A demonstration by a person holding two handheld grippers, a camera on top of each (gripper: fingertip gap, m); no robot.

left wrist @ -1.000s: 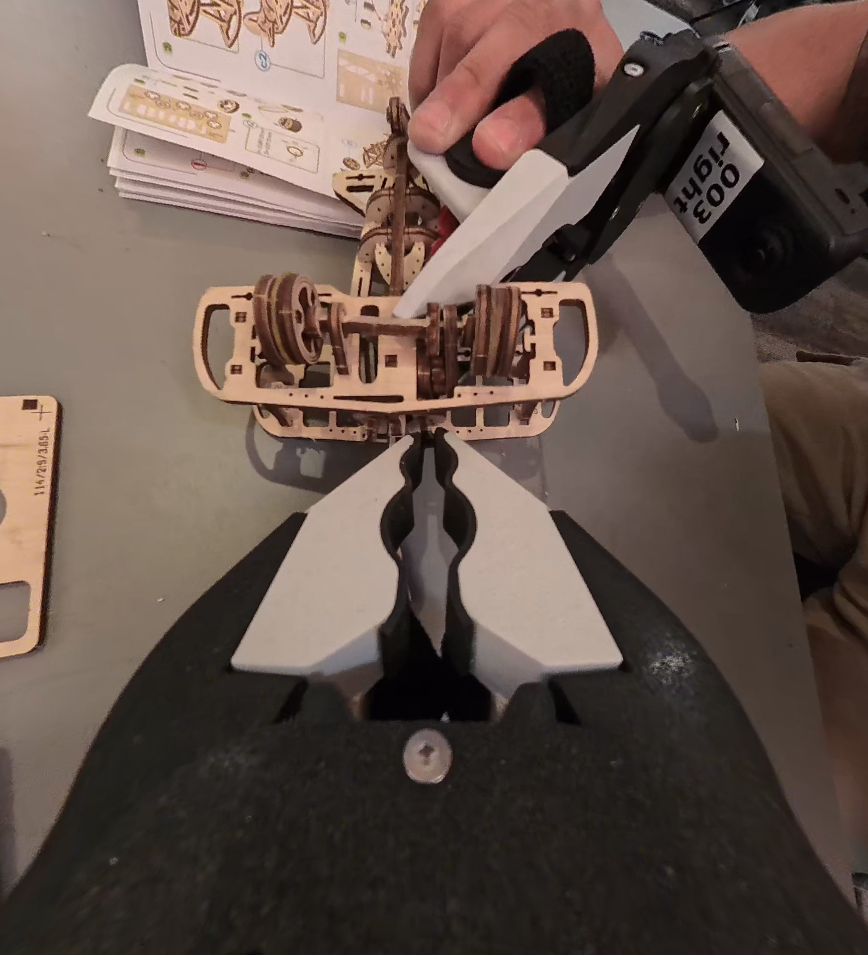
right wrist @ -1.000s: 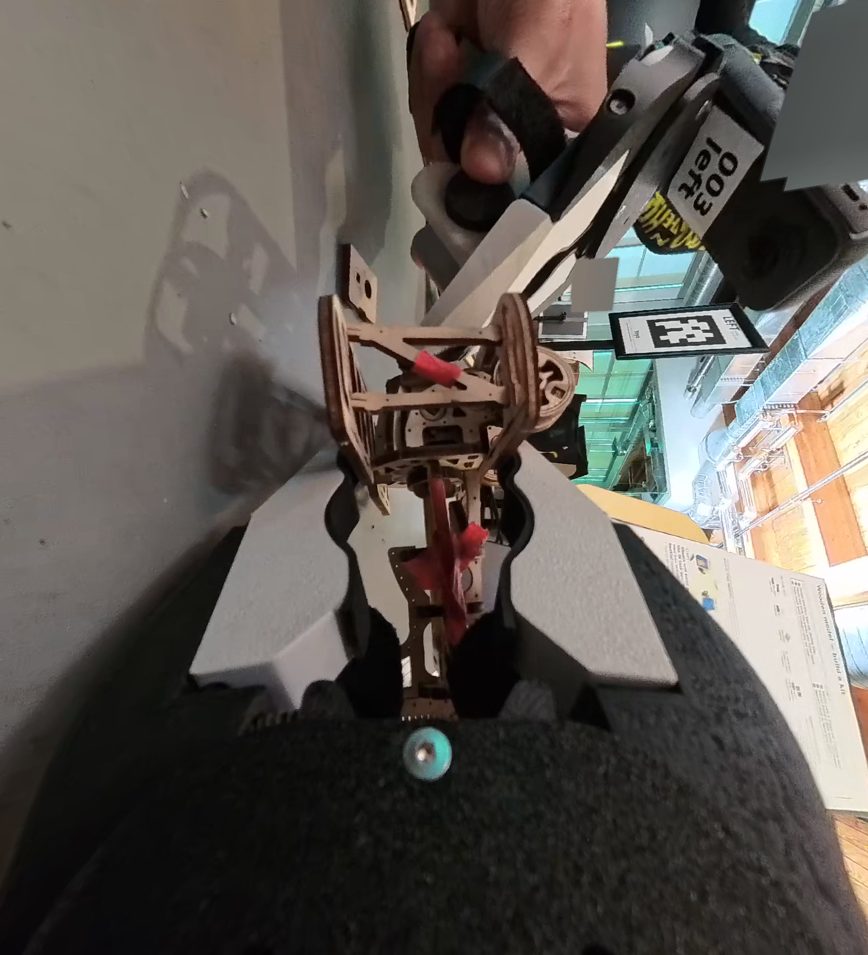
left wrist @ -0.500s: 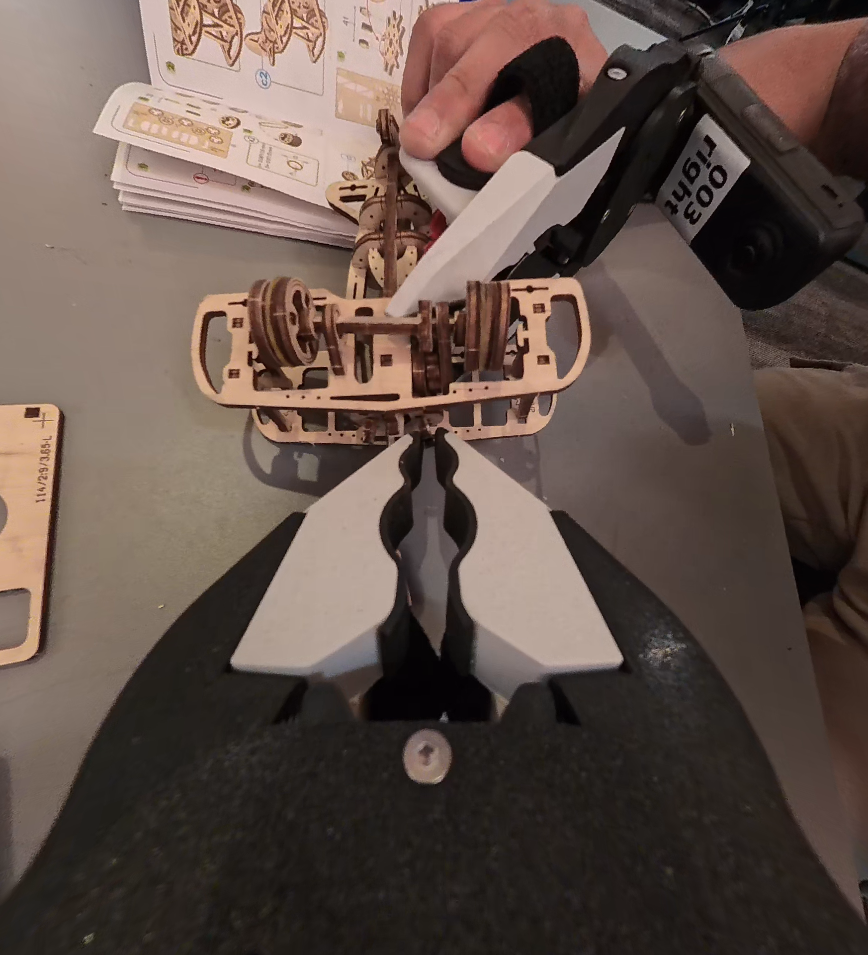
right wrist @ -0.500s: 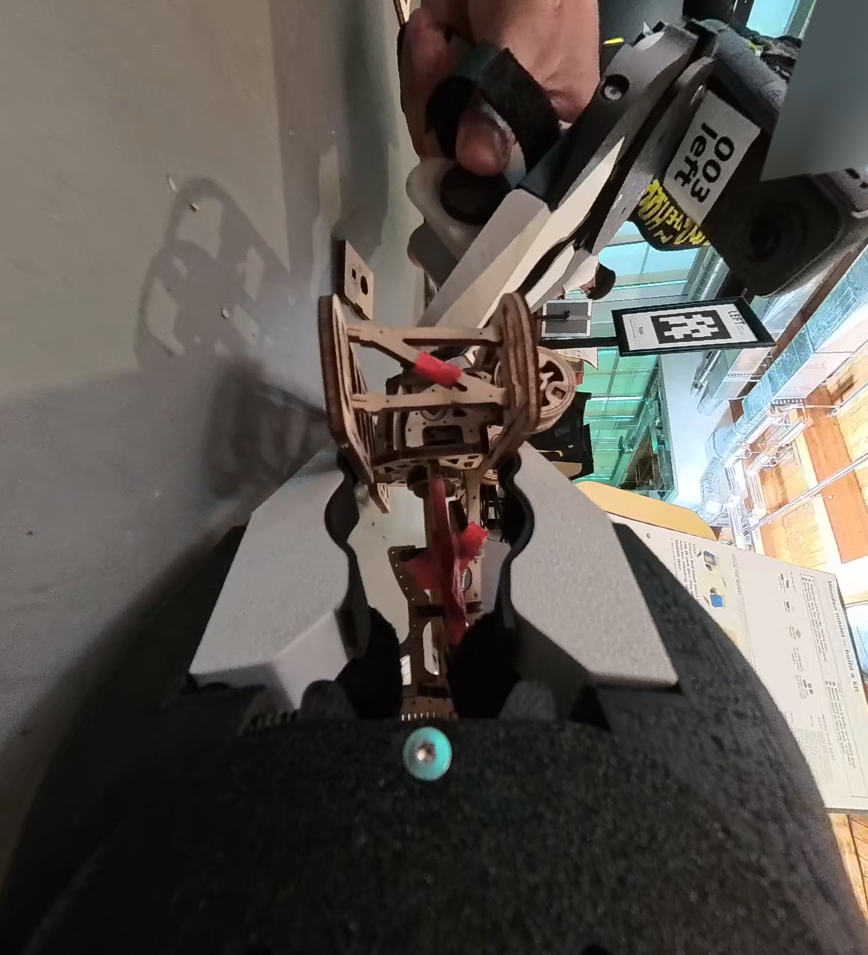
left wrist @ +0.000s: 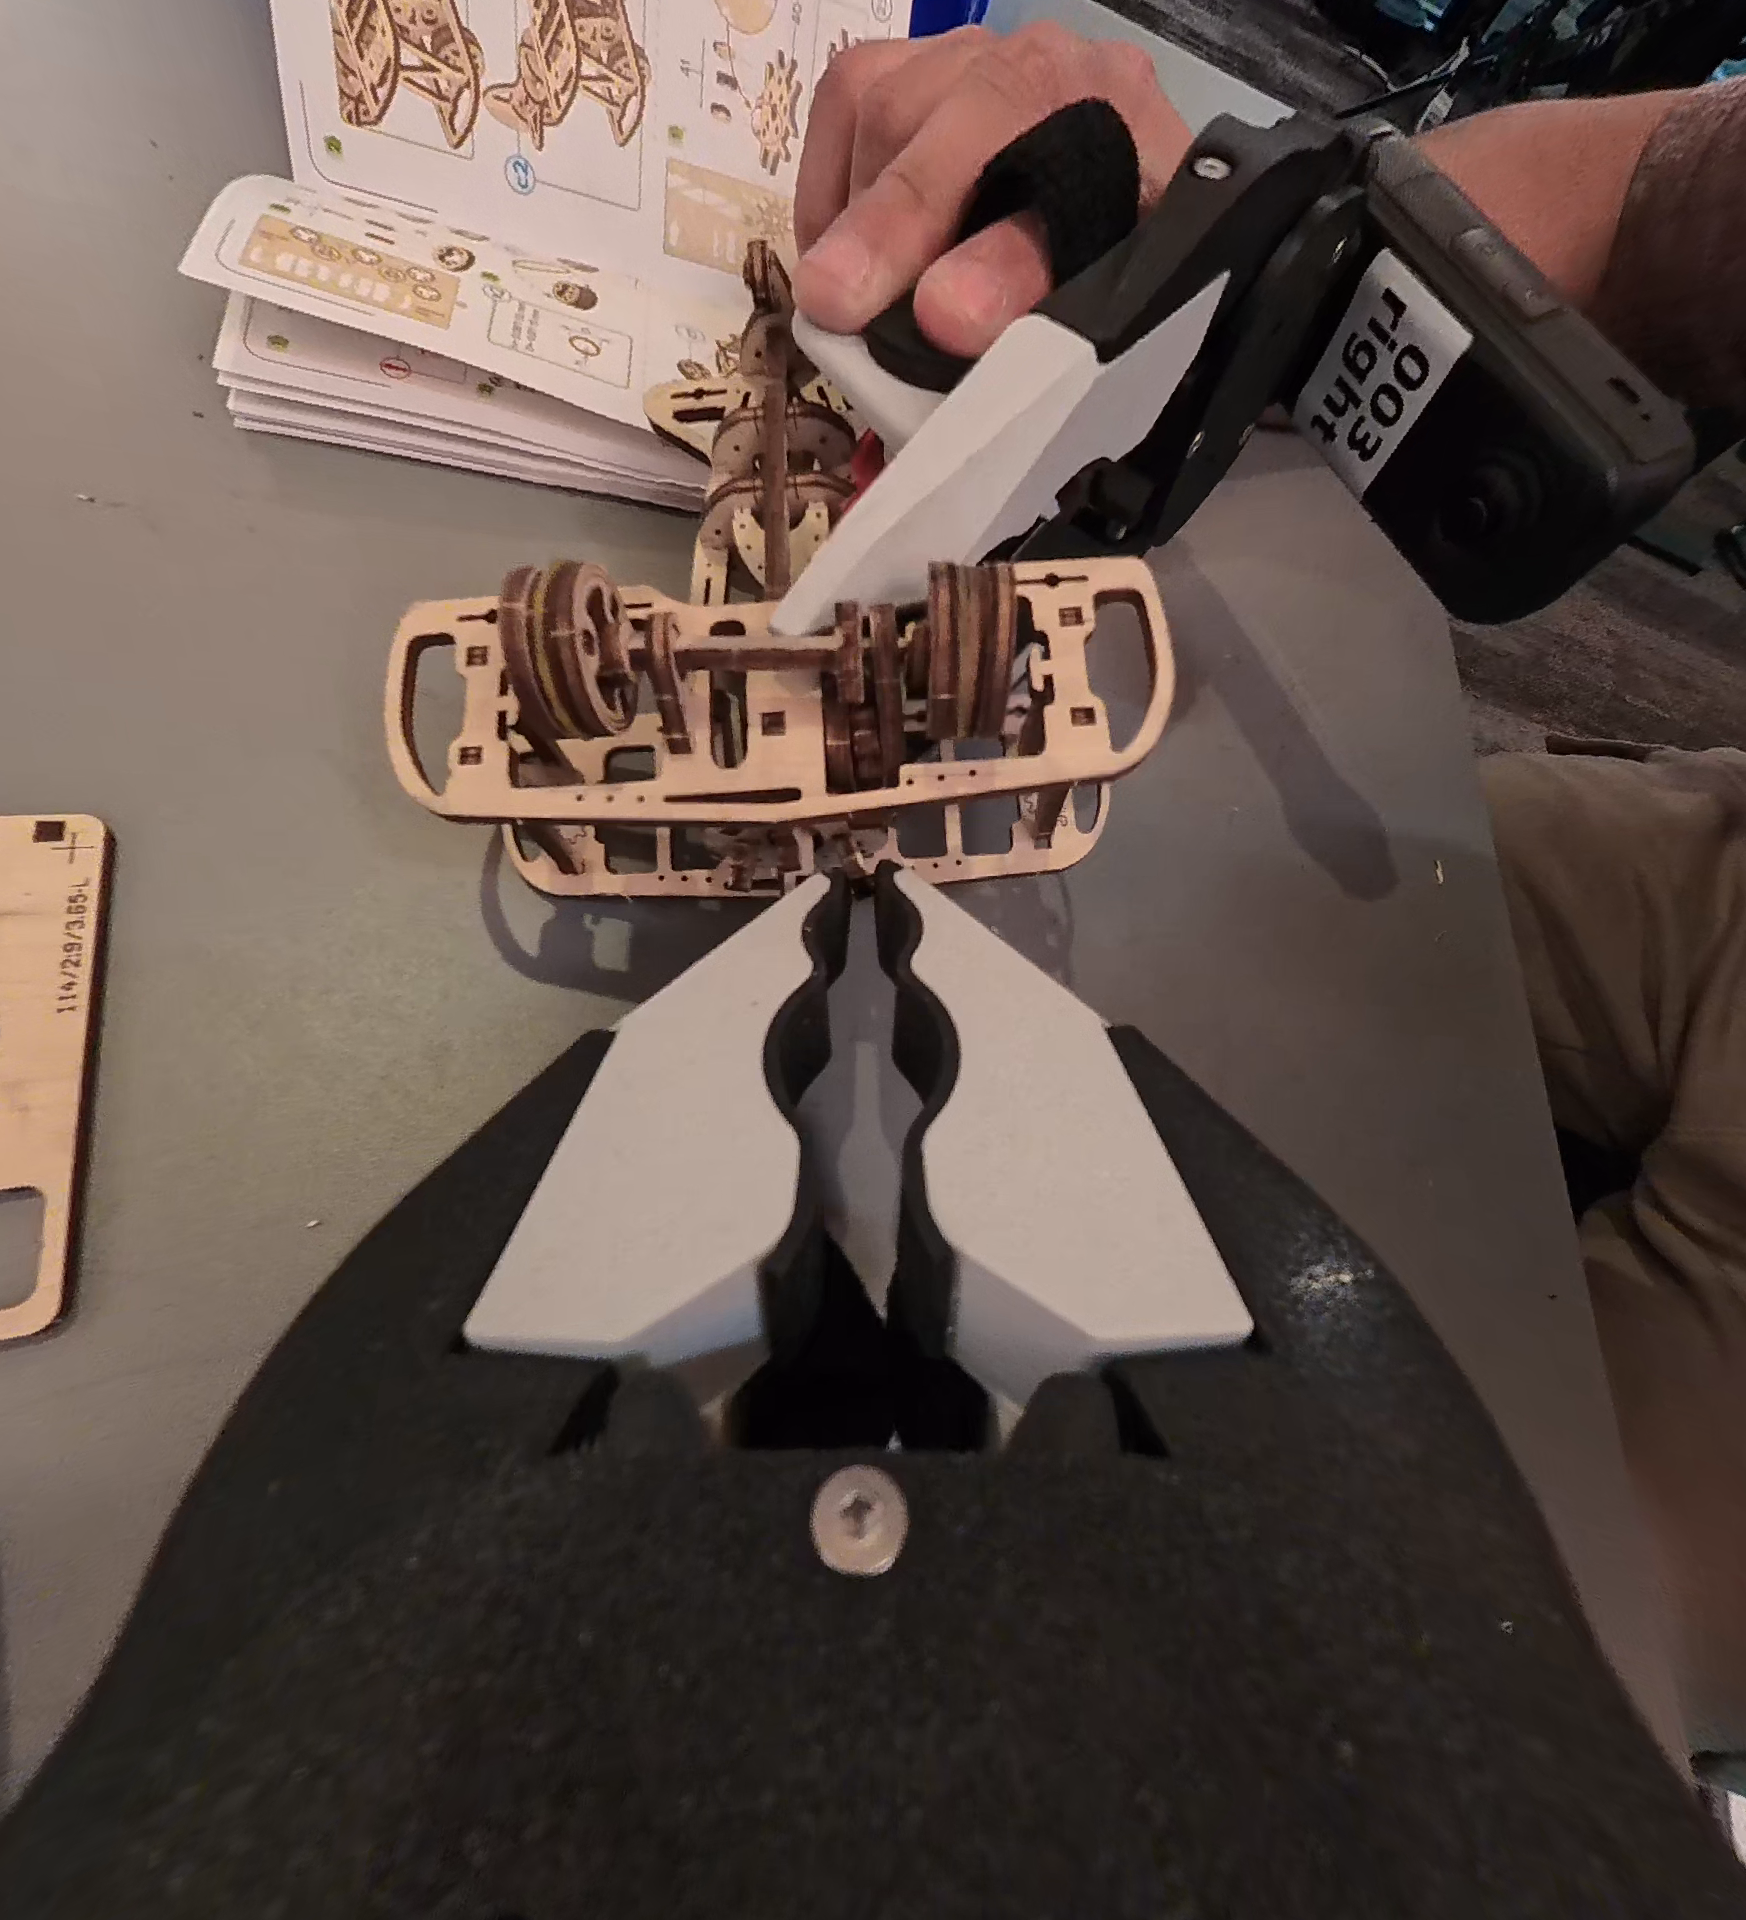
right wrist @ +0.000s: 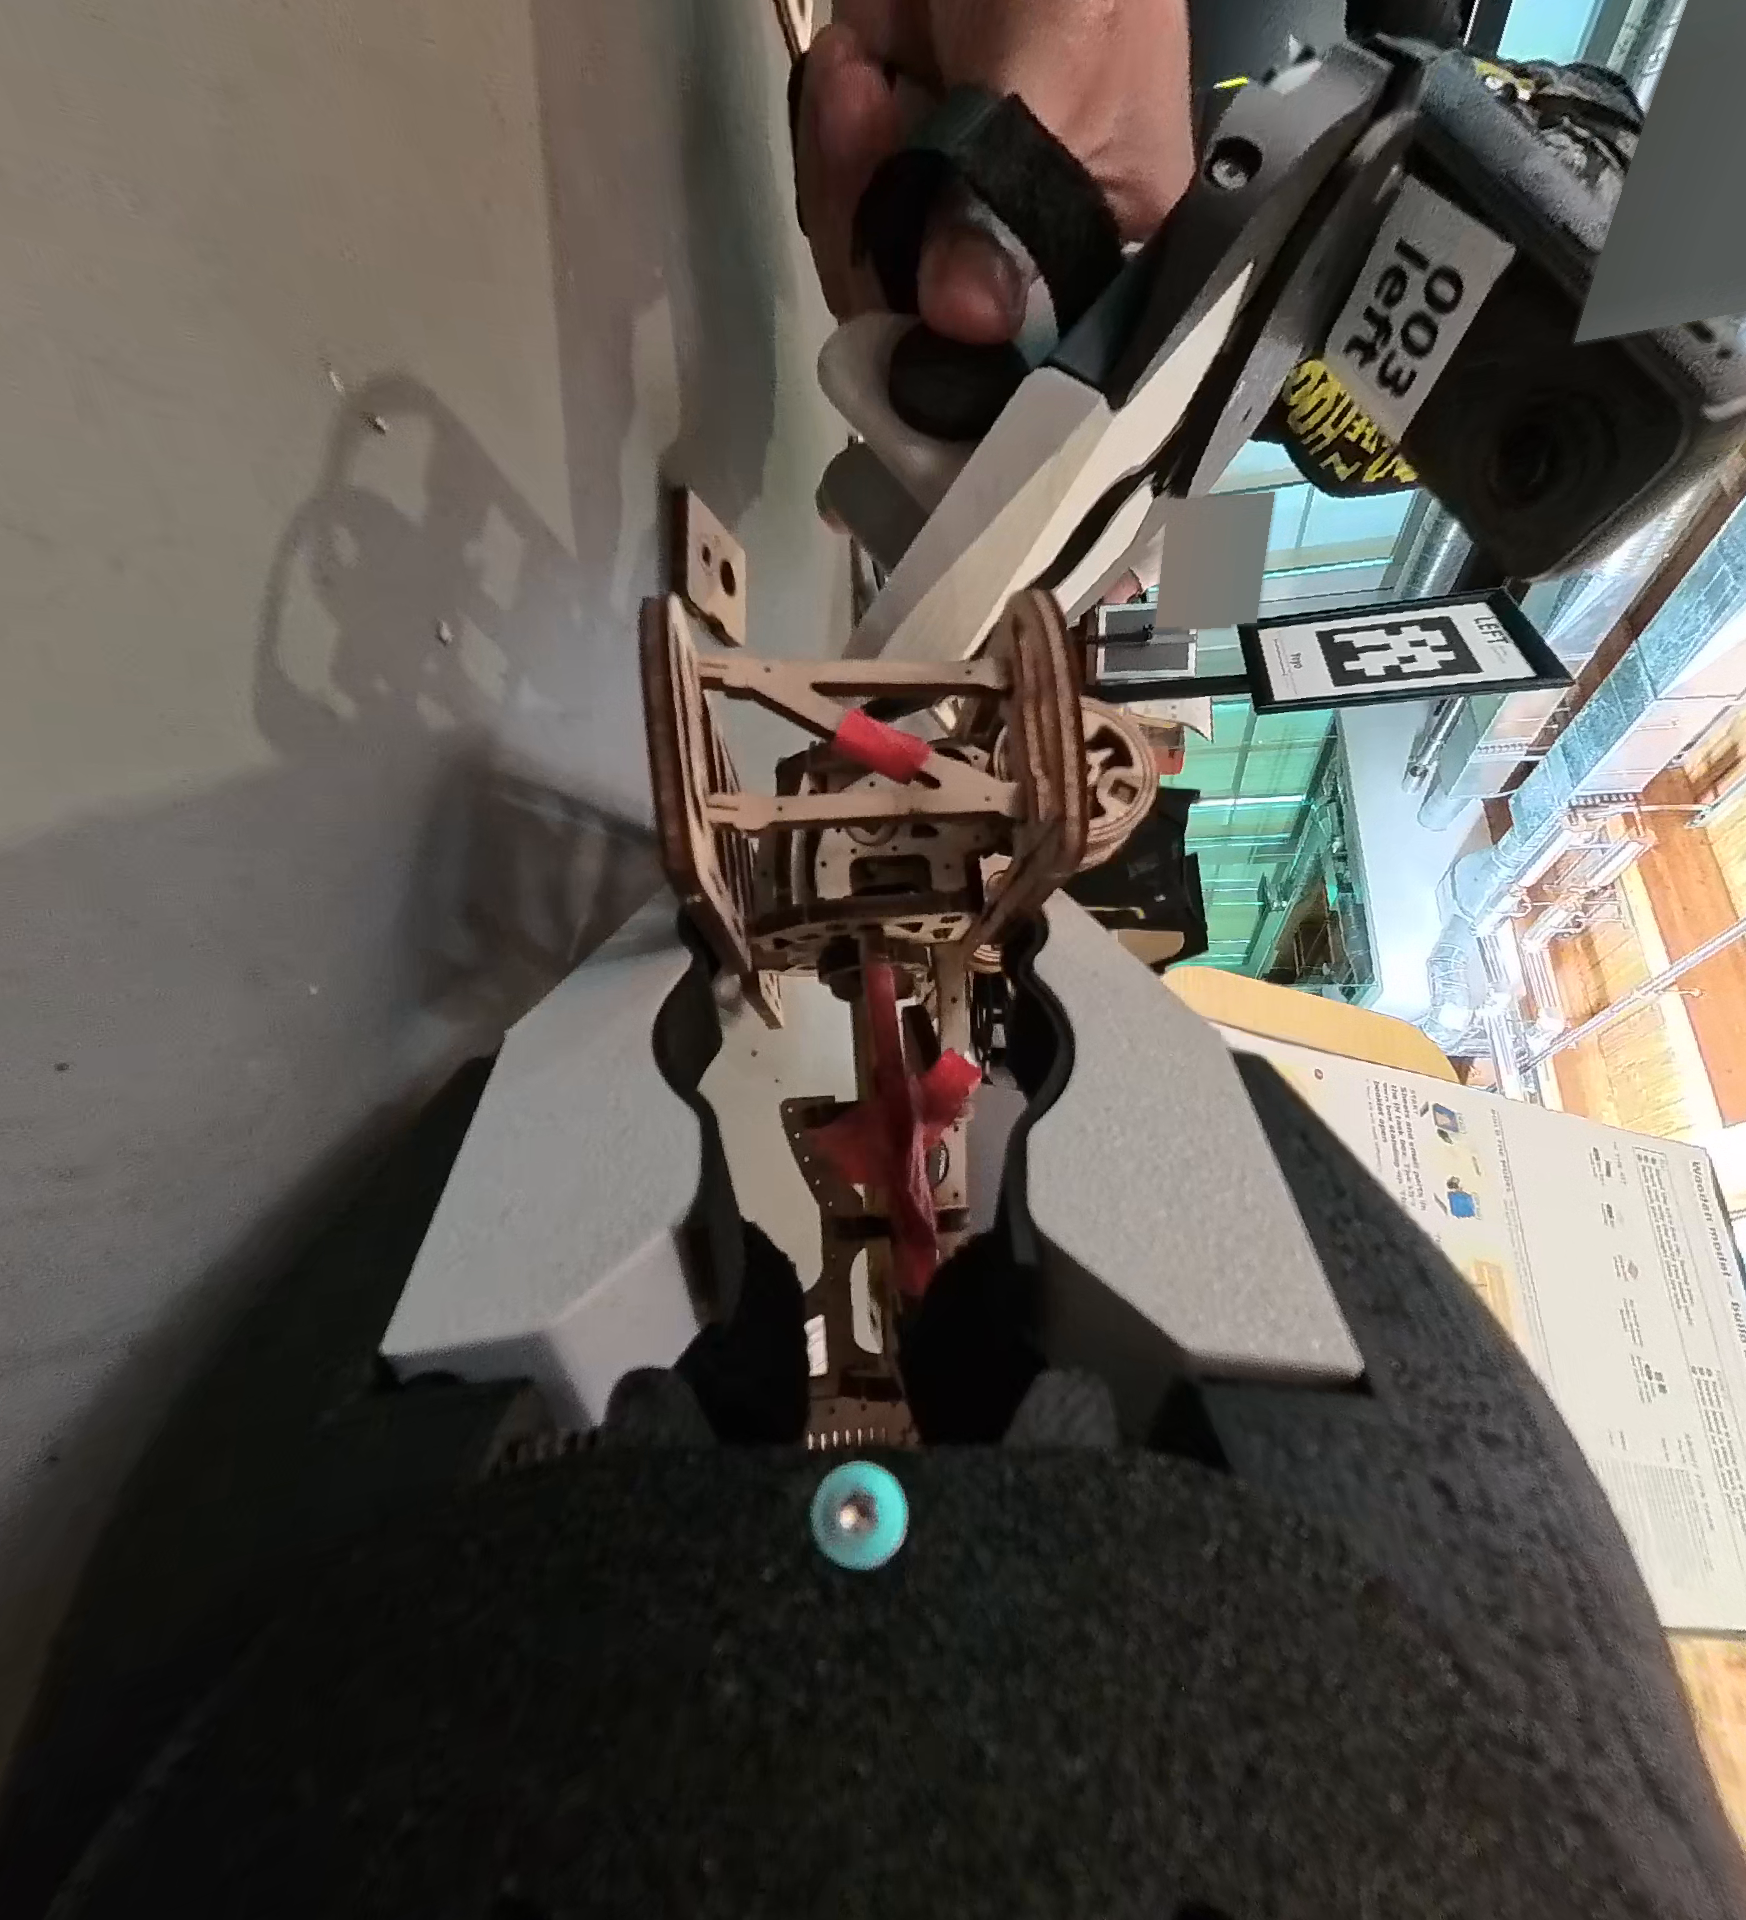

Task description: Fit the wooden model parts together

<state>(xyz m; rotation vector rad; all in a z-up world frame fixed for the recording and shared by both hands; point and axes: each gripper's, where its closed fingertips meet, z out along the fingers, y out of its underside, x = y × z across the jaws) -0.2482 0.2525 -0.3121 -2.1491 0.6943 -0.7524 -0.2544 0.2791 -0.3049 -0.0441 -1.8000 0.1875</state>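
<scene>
- The left gripper [left wrist: 856, 883] is pinching the near edge of the wooden model [left wrist: 775, 717], fingers nearly together.
- The right gripper [right wrist: 864, 971] is clamping the model's narrow body.
- The model is sitting over the grey table [left wrist: 256, 644], its winged frame lying crosswise.

The left gripper [left wrist: 856, 883] reaches forward low and level, its two grey fingers [left wrist: 703, 1122] drawn nearly together, the tips pinched with only a thin slit between them. The right gripper [left wrist: 796, 613] comes in from the far right, angled steeply down toward the left one, tip lowest. A bare hand [left wrist: 952, 208] wraps its handle, one finger through a black strap loop, forearm running off to the right. From the right wrist view, the right gripper's fingers [right wrist: 599, 1174] stand parted, gripping from both sides. The other hand [right wrist: 973, 187] clasps the left gripper's handle, also strapped.
</scene>
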